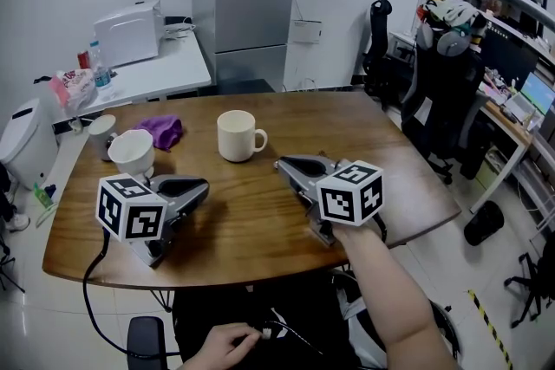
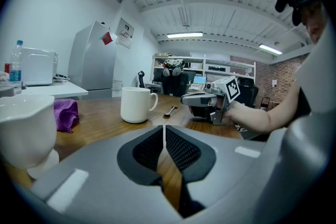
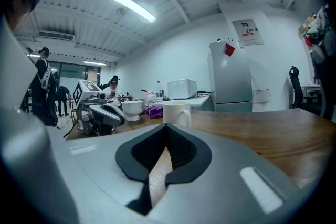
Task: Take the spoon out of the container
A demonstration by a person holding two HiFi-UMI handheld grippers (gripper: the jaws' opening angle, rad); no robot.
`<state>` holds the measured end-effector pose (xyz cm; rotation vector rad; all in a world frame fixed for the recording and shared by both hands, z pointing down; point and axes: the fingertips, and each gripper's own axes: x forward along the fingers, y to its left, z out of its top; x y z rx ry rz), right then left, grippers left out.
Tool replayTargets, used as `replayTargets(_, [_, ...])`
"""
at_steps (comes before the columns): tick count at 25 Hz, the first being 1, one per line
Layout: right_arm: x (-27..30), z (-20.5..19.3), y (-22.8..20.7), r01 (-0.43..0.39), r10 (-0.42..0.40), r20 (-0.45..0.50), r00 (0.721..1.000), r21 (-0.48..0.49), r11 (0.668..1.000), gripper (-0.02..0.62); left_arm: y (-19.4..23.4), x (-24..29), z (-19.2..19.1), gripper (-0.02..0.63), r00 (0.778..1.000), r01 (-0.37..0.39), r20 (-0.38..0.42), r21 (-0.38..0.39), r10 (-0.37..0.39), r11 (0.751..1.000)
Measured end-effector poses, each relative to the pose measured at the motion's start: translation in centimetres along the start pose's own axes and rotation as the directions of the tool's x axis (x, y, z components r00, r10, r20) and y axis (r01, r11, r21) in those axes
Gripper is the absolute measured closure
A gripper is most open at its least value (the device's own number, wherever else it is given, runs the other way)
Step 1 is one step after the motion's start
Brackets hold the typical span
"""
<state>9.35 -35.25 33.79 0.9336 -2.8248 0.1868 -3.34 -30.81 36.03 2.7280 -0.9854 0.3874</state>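
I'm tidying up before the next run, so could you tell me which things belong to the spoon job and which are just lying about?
Job: spoon, lying on the table; white mug, probably the container; right claw, shut and empty; left claw, shut and empty.
Lying about: purple cloth; white footed cup; water bottle.

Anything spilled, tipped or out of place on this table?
Nothing spilled or tipped. A small spoon lies on the bare table beside the white mug, and the left gripper rests there with no hand on it.
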Motion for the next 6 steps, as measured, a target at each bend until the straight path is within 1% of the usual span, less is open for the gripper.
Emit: replayTargets(6, [-0.29,0.00,-0.06,0.003,-0.003,-0.001,1.000,0.001,1.000,0.594,-0.21,0.12,0.08,0.583,1.000,0.002,-0.001,0.000,-0.002,1.000])
